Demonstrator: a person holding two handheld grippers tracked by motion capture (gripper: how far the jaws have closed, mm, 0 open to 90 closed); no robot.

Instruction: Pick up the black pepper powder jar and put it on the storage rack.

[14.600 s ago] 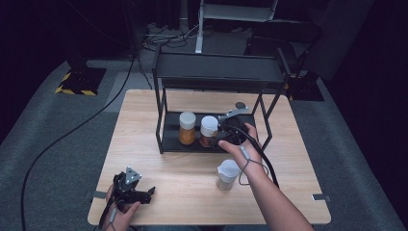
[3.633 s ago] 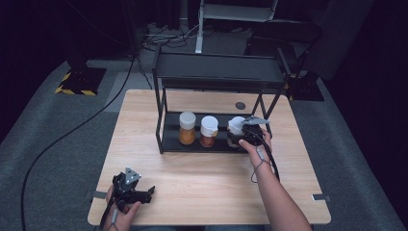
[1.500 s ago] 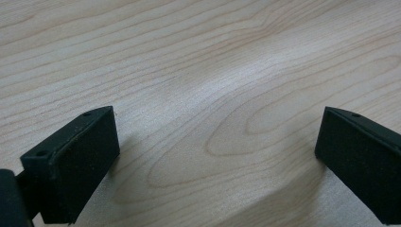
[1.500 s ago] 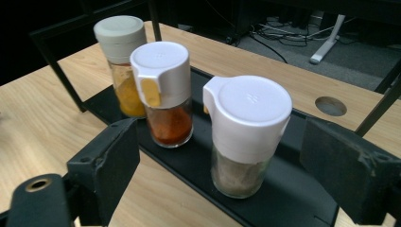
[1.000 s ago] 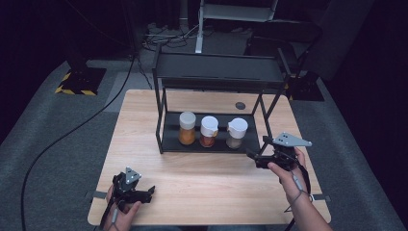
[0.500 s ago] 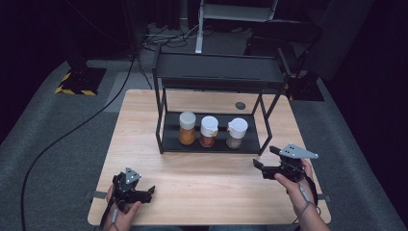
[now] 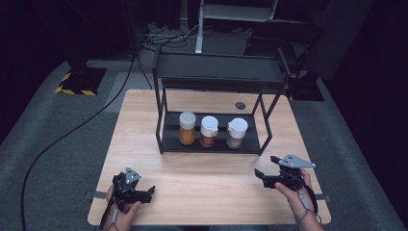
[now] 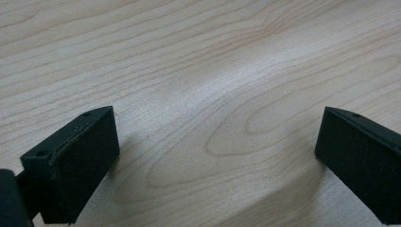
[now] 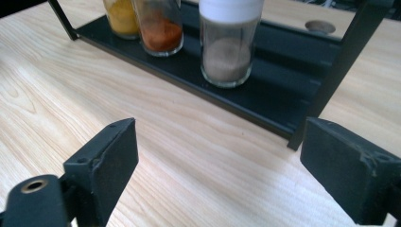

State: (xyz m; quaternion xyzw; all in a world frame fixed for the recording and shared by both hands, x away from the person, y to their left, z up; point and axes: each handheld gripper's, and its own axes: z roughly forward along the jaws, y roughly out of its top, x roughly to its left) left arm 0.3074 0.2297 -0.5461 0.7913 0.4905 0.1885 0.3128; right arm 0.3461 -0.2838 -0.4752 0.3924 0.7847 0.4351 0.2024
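The right gripper (image 7: 263, 176) has drawn back from the black metal two-tier rack (image 7: 211, 143) toward the table's near edge, jaws apart and empty. The clear glass jar with a white lid (image 7: 236, 133) it carried now stands on the rack's lower shelf, ahead of and left of that gripper, so the placing looks finished. It holds grey-brown powder; beside it stand a red-filled jar (image 7: 209, 132) and an orange-filled jar (image 7: 187, 128). The left gripper (image 7: 144, 193) rests open on the pale wooden table (image 7: 202, 168).

The pale wooden tabletop (image 7: 211, 173) is evenly lit from above amid dark surroundings; the gripper views are sharp, showing soft shadows and mild sheen.
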